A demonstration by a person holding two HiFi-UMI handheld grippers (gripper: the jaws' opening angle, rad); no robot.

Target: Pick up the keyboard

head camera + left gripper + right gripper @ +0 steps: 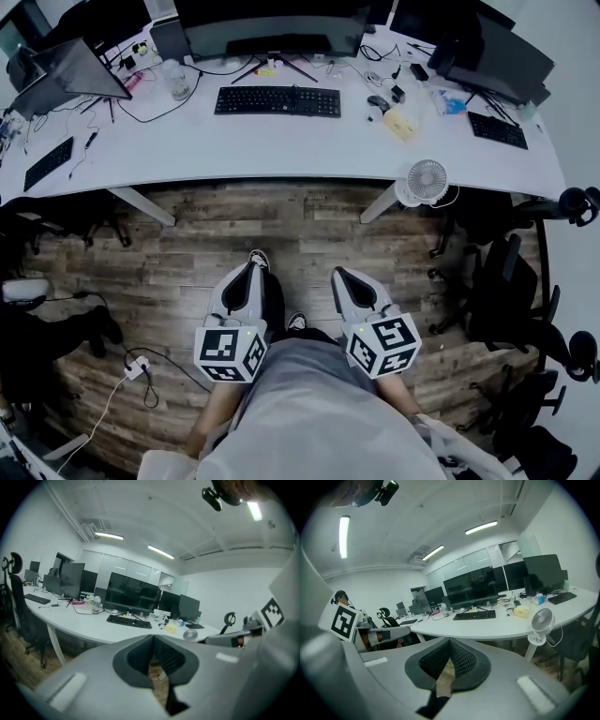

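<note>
The black keyboard (277, 100) lies on the white desk (281, 150), in front of the middle monitor. It shows small and far in the left gripper view (129, 620) and the right gripper view (474, 615). Both grippers hang close to the person's body over the wooden floor, well short of the desk. My left gripper (251, 267) is shut, its tips meeting (153, 637) with nothing between them. My right gripper (339, 274) is shut too, tips together (450, 641), and empty.
A small white fan (427, 180) sits at the desk's front edge on the right. Other keyboards lie at the far right (497, 129) and far left (48, 163). A yellow box (400, 124), a mouse and cables crowd the desk. Office chairs (511, 291) stand on the right; a power strip (137, 367) is on the floor.
</note>
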